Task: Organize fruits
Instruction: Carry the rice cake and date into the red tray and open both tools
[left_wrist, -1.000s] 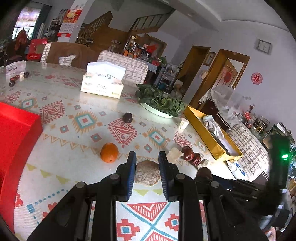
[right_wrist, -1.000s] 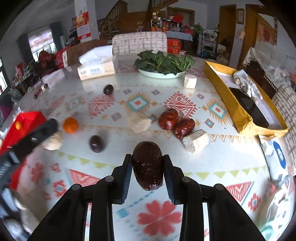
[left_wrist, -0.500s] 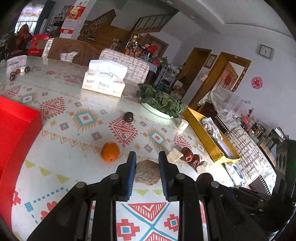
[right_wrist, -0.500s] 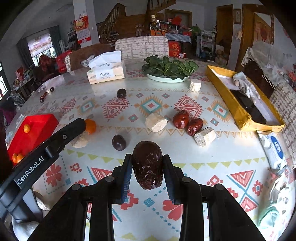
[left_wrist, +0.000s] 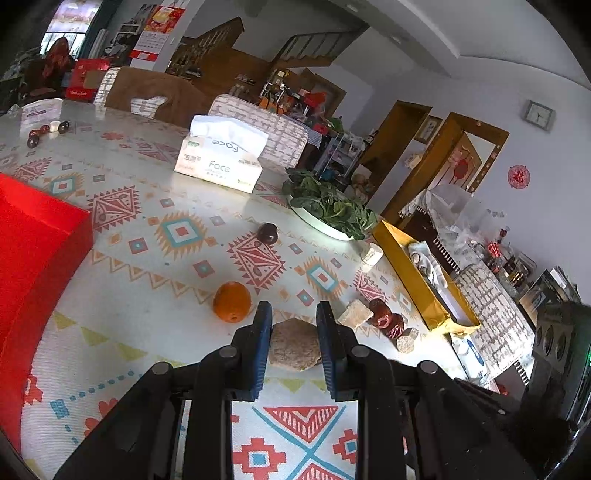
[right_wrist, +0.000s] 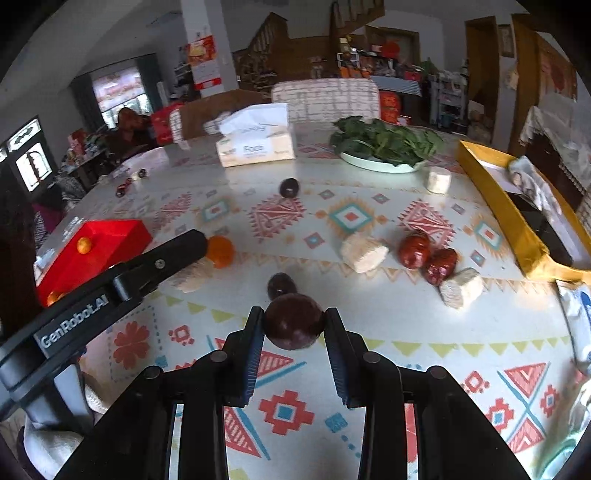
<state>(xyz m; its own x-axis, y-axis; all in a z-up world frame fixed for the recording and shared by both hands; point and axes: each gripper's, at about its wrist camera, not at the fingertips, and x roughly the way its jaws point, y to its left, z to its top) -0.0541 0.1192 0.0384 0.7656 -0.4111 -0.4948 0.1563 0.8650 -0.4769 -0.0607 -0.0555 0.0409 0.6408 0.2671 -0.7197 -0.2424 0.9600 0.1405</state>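
Gripping a tan beige chunk (left_wrist: 294, 345), your left tongs (left_wrist: 294, 341) hover above the tabletop (left_wrist: 155, 295); your right tongs (right_wrist: 294, 326) clamp a dark fruit (right_wrist: 293, 321). Small oranges (right_wrist: 83, 244) sit in the red box (right_wrist: 96, 251).

The left gripper (left_wrist: 294, 341) clamps a tan, rough-skinned lump (left_wrist: 294, 345), perhaps a fruit, above the patterned tablecloth (left_wrist: 177, 236). Just left of it lies an orange (left_wrist: 232, 302); a dark plum (left_wrist: 267, 233) sits farther off. A red box (left_wrist: 33, 236) stands at the left, red dates (left_wrist: 386, 319) on the right.
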